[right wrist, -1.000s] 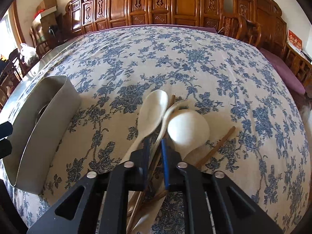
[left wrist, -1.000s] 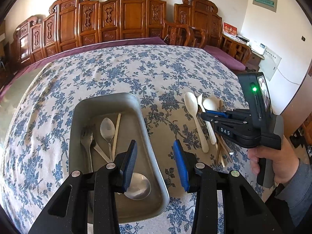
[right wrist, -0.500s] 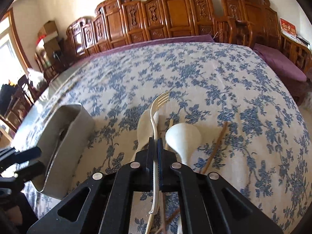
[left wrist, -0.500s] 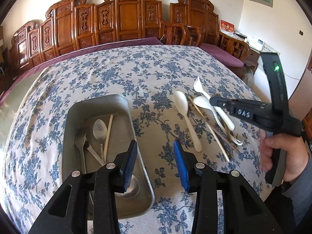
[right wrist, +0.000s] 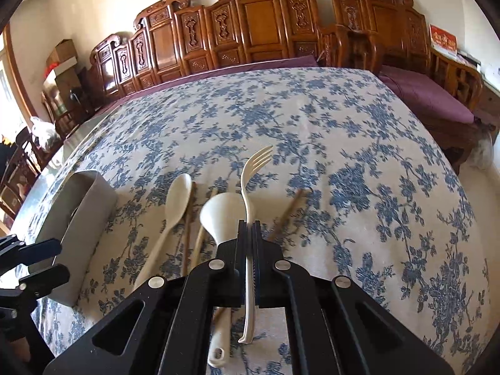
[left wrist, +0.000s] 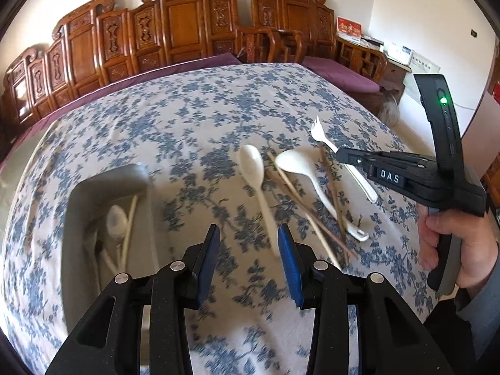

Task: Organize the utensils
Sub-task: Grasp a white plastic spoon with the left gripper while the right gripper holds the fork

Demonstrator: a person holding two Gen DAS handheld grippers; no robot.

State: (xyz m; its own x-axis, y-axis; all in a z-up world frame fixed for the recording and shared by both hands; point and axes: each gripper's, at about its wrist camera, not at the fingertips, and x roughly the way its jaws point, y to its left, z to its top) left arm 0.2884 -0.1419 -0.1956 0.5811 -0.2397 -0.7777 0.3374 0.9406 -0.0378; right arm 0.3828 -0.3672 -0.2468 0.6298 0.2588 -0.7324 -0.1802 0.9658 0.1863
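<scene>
My right gripper [right wrist: 249, 223] is shut on a cream plastic fork [right wrist: 250, 184] and holds it above the table, tines pointing away; it also shows in the left wrist view [left wrist: 340, 156] with the fork [left wrist: 322, 134]. Below it lie a cream spoon [right wrist: 173, 206], a cream ladle [right wrist: 218, 215] and wooden chopsticks [right wrist: 286, 215]. My left gripper [left wrist: 248, 243] is open and empty, above the cloth between the grey metal tray [left wrist: 81, 206] and the cream spoon [left wrist: 254, 172]. The tray holds a metal spoon [left wrist: 116, 222] and a chopstick.
The table has a blue floral cloth [right wrist: 343, 143]. Carved wooden chairs [right wrist: 259, 22] line its far side. The tray [right wrist: 84, 206] stands at the left in the right wrist view, with the left gripper's fingers [right wrist: 43, 247] beside it.
My right gripper closed on the cream fork and lifted it off the pile. My left gripper moved right and back, away from over the tray.
</scene>
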